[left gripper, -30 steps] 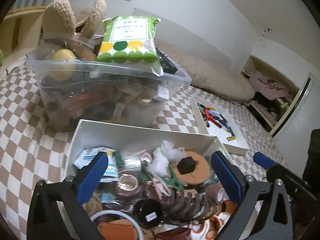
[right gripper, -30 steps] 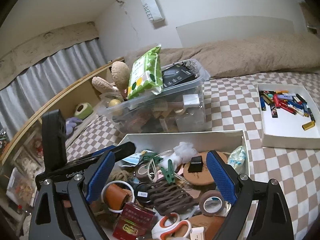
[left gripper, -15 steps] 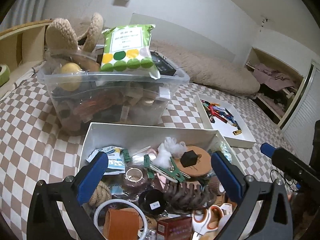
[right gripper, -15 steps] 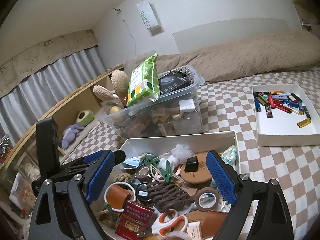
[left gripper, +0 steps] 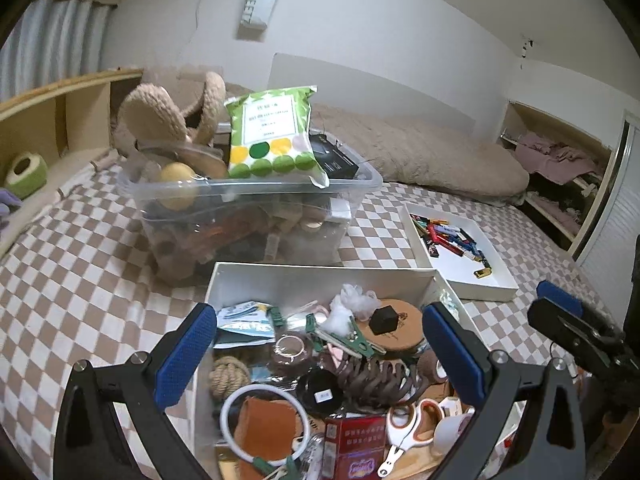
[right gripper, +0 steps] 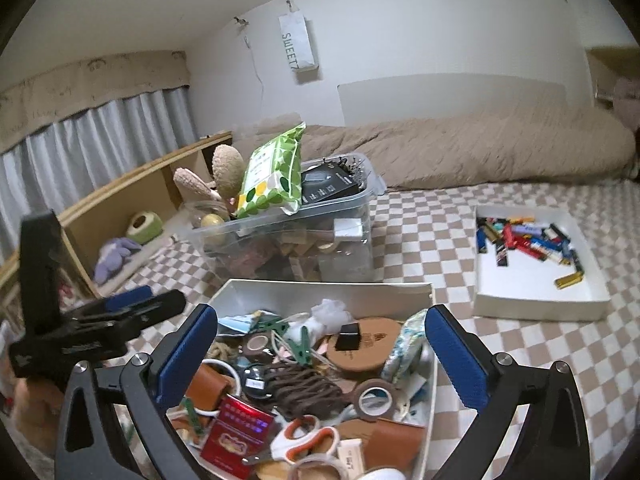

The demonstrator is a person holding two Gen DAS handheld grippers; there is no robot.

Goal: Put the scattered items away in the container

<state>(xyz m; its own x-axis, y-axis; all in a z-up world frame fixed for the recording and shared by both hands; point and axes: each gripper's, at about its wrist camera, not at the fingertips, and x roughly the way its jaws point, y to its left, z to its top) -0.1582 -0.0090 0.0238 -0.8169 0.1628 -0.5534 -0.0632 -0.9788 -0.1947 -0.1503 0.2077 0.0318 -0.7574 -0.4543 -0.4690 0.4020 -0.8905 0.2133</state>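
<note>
Both the left gripper (left gripper: 320, 344) and right gripper (right gripper: 322, 344) hang spread wide and empty above the white box (left gripper: 320, 276) crammed with scattered items; behind the box stands the clear bin (left gripper: 256, 216), overfull; only the right view shows the purple plush (right gripper: 116, 258) on the shelf left of the box; only the left view shows the closet (left gripper: 560, 164) far right of it.

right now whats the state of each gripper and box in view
left gripper: open, empty
right gripper: open, empty
white box: lidless, heaped with clutter
clear bin: lidless, overfilled
green packet: propped atop the bin
white tray: open, batteries piled at its far end
</note>
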